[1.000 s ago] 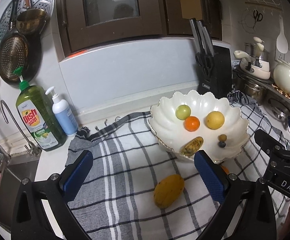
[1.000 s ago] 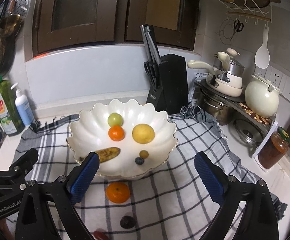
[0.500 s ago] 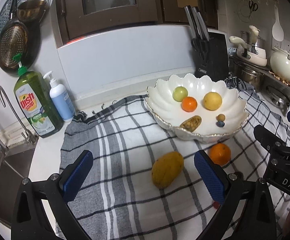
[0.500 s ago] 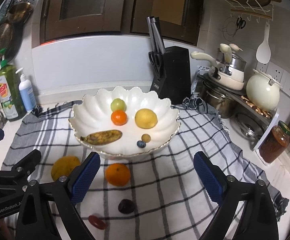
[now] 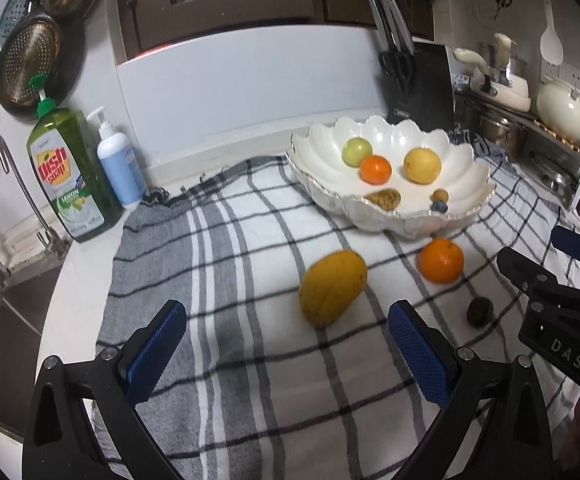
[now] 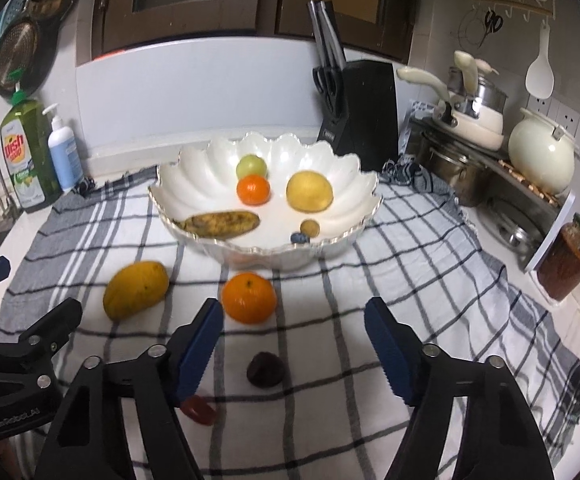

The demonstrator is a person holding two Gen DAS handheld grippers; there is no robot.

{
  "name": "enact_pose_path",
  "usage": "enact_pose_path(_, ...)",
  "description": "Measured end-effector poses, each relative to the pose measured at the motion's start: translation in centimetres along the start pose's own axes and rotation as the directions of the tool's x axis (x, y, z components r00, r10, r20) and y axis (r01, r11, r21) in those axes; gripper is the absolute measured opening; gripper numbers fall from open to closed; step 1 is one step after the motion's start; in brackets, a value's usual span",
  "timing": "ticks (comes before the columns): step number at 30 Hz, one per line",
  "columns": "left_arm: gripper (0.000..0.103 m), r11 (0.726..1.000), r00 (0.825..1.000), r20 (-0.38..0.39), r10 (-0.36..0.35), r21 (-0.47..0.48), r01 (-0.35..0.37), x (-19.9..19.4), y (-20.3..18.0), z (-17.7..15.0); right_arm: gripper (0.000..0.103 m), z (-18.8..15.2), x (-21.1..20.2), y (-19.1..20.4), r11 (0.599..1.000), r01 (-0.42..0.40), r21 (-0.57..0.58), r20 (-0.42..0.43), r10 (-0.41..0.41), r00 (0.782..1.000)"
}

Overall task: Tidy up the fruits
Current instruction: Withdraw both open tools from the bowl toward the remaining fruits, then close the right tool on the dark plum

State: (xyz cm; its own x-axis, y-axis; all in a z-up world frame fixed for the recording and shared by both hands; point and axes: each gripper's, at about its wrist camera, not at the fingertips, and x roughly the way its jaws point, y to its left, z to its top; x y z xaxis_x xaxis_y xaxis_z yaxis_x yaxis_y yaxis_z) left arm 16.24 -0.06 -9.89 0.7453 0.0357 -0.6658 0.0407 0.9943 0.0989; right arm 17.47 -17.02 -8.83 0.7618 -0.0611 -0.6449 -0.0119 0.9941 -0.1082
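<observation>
Bottle (image 5: 68,172) reads "dish soap LEMON"; left hand-held gripper (image 5: 286,354) released, right hand-held gripper (image 6: 293,344) closing, empty.

Glazed ceramic, woven cloth and matt fruit skins around your scalloped bowl (image 6: 194,168).

The scalloped bowl in front of you looks like glossy white ceramic with a shiny metallic rim; under it lies a soft woven checked cloth (image 6: 409,280), matt, frayed at its far edge. In front of the bowl your mango (image 5: 331,287) has smooth, dull yellow skin, and the orange (image 6: 249,298) beside it is finely dimpled with a faint sheen. Behind the bowl stands a matt black knife block (image 6: 363,104); far left of it, a glossy green plastic soap bottle (image 5: 68,172). Your gripper pads (image 6: 198,346) show ribbed blue rubber on matt black plastic.
</observation>
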Motion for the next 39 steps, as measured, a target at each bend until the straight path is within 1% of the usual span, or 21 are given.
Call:
enact_pose_path(2,0.103,1.0,1.0,-0.008,0.003,0.0,-0.003,0.2,-0.1,-0.6,0.066,-0.6,0.5,0.0,1.0,-0.006,-0.002,-0.019,0.006,1.0)
enact_pose_path(4,0.103,1.0,1.0,-0.017,0.005,-0.004,-0.005,0.5,-0.2,-1.1,0.063,-1.1,1.1,0.0,1.0,-0.018,-0.002,-0.036,0.018,0.999)
enact_pose_path(6,0.103,1.0,1.0,-0.024,0.008,-0.007,-0.009,0.7,-0.3,-1.5,0.062,-1.6,1.6,0.1,1.0,-0.028,-0.003,-0.048,0.028,0.998)
enact_pose_path(10,0.103,1.0,0.999,-0.042,0.017,-0.014,-0.018,1.4,-0.3,-2.3,0.055,-2.5,2.7,0.4,0.999,-0.039,-0.001,-0.076,0.039,0.996)
enact_pose_path(12,0.103,1.0,0.999,-0.05,0.019,-0.017,-0.019,1.6,-0.2,-2.5,0.052,-2.8,3.3,0.5,0.999,-0.041,0.0,-0.091,0.041,0.995)
enact_pose_path(14,0.103,1.0,0.998,-0.056,0.019,-0.017,-0.02,1.8,-0.3,-2.6,0.046,-3.2,3.8,0.6,0.999,-0.047,0.001,-0.103,0.047,0.994)
enact_pose_path(16,0.103,1.0,0.998,-0.059,0.02,-0.018,-0.021,1.9,-0.3,-2.7,0.043,-3.5,4.2,0.6,0.999,-0.052,0.004,-0.117,0.052,0.992)
enact_pose_path(22,0.103,1.0,0.998,-0.062,0.017,-0.014,-0.018,2.1,-0.4,-2.7,0.042,-4.1,4.9,0.6,0.997,-0.074,0.01,-0.126,0.074,0.989)
enact_pose_path(24,0.103,1.0,0.998,-0.067,0.016,-0.015,-0.017,2.3,-0.4,-2.7,0.038,-4.2,5.0,0.7,0.997,-0.08,0.009,-0.129,0.08,0.988)
enact_pose_path(26,0.103,1.0,0.997,-0.07,0.016,-0.015,-0.017,2.3,-0.5,-2.8,0.03,-4.3,5.2,0.8,0.996,-0.092,0.01,-0.133,0.092,0.987)
enact_pose_path(28,0.103,1.0,0.997,-0.07,0.016,-0.016,-0.017,2.4,-0.5,-2.8,0.027,-4.3,5.2,0.9,0.995,-0.099,0.003,-0.129,0.099,0.987)
enact_pose_path(32,0.103,1.0,0.998,-0.068,0.016,-0.019,-0.017,2.3,-0.4,-2.9,0.027,-4.3,4.9,0.7,0.995,-0.1,0.013,-0.123,0.101,0.987)
enact_pose_path(39,0.103,1.0,0.999,-0.044,-0.007,-0.012,0.006,1.2,-1.1,-2.3,0.027,-3.8,3.2,-0.3,0.994,-0.103,0.043,-0.082,0.106,0.991)
